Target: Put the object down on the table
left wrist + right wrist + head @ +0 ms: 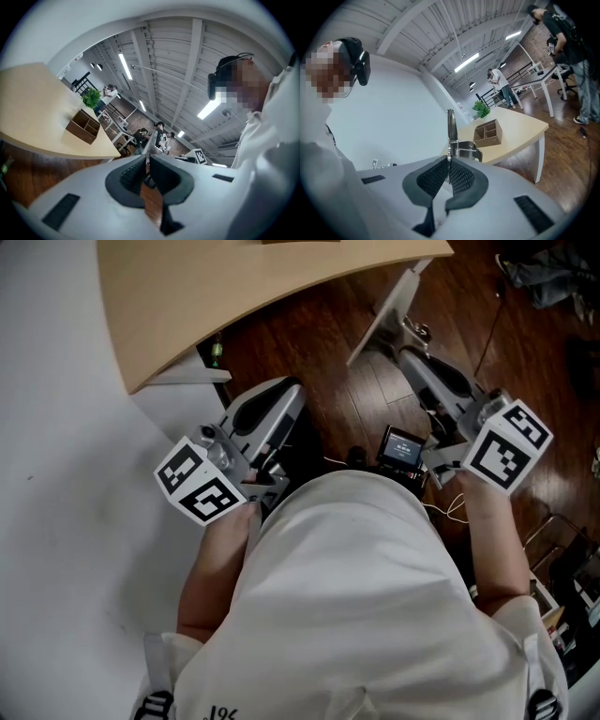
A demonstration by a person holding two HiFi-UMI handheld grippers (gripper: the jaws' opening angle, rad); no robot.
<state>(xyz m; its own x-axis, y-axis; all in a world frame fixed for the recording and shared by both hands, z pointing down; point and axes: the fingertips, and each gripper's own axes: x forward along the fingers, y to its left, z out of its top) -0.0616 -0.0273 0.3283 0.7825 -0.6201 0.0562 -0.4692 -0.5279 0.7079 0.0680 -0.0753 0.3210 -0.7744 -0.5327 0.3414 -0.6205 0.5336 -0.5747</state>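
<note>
- The right gripper (449,162) has its jaws clamped on a metal tool (450,130).
- The pads pinch the tool's lower end. Its thin bar stands straight up out of the jaw tips, and a curved sprung part sits just to the right, above the jaws.
- The tool is held in the air and does not touch the table (520,125).
- In the right gripper view the table lies beyond the tool. A wooden box (488,132) with compartments and a plant (481,108) stand on it.
- In the head view this gripper is over the wood floor (328,352), near the table's white leg (389,307) and short of the tabletop.
- The left gripper (146,161) has its jaws drawn together with nothing between them. It is also over the floor, below the table's edge.
- Both grippers are held close to the person's white shirt (356,587).
</note>
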